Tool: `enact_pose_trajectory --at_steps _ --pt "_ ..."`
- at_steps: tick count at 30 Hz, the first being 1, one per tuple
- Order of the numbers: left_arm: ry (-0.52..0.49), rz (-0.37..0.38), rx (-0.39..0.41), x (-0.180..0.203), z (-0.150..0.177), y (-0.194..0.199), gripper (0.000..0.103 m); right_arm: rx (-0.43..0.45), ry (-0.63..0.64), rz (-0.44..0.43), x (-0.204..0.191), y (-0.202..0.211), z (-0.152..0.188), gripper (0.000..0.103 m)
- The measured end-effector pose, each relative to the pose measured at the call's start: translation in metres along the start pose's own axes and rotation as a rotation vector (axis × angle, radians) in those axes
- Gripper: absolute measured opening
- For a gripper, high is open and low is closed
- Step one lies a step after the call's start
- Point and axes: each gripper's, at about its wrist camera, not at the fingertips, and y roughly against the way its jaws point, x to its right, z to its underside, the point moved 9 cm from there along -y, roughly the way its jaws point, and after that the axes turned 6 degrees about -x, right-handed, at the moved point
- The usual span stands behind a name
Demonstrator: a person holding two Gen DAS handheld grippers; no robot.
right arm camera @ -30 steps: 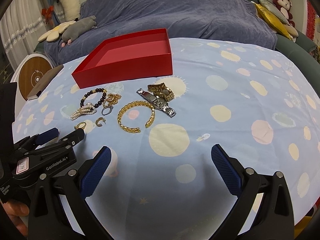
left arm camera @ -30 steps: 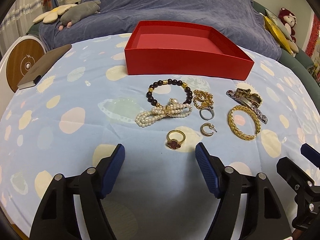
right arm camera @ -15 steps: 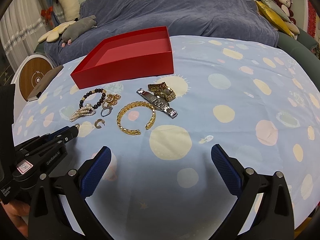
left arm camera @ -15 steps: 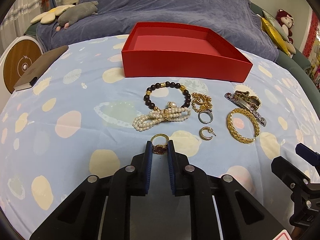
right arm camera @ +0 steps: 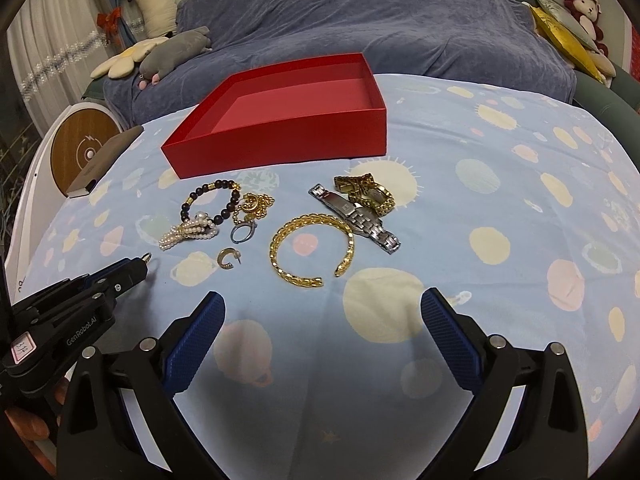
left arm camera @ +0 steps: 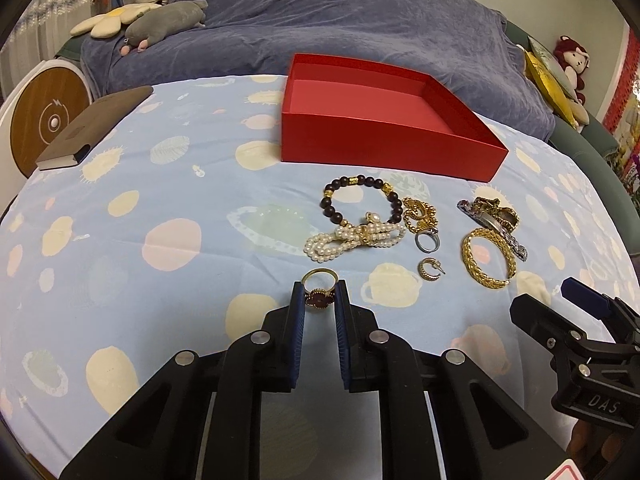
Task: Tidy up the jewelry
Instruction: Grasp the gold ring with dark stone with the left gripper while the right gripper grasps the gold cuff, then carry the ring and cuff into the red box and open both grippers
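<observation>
The left gripper is clamped on the gold ring with a dark red stone, near the pearl bracelet. The right gripper stands wide apart over bare spotted cloth. Only the right view shows the braided gold bangle fully. The red box is behind, empty.

White lettering "GenRobot.AI" runs along the black body of the left gripper, seen from the right wrist camera; a small white tag lower on the same body carries handwritten figures that read roughly as "37", the last stroke unclear. In the left wrist view, the letters "DAS" show in relief on the black body of the right gripper. No other writing is legible.
</observation>
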Motion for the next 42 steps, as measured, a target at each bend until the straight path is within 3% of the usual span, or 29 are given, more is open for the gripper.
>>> enact_pose_trajectory --at_steps 7,15,19,28,35,42 --pt "0.03 -0.001 -0.004 -0.014 0.0 0.005 0.012 -0.036 -0.009 0.009 -0.003 -0.026 -0.01 0.077" --pt "0.037 0.004 -0.001 -0.018 0.001 0.008 0.012 -0.031 -0.012 0.033 -0.002 -0.039 -0.016 0.073" --pt "0.038 0.01 -0.005 -0.017 0.001 0.008 0.012 -0.022 0.013 0.044 -0.003 -0.04 -0.018 0.056" --pt "0.036 0.009 -0.003 -0.016 0.001 0.009 0.012 -0.008 -0.014 -0.001 -0.002 -0.027 -0.016 0.055" --pt "0.025 0.011 0.023 0.0 -0.015 0.019 0.012 0.02 -0.009 -0.055 -0.004 0.005 -0.019 0.055" --pt "-0.042 0.073 0.016 0.027 -0.069 0.028 0.012 0.048 0.042 -0.078 -0.012 0.027 -0.072 0.056"
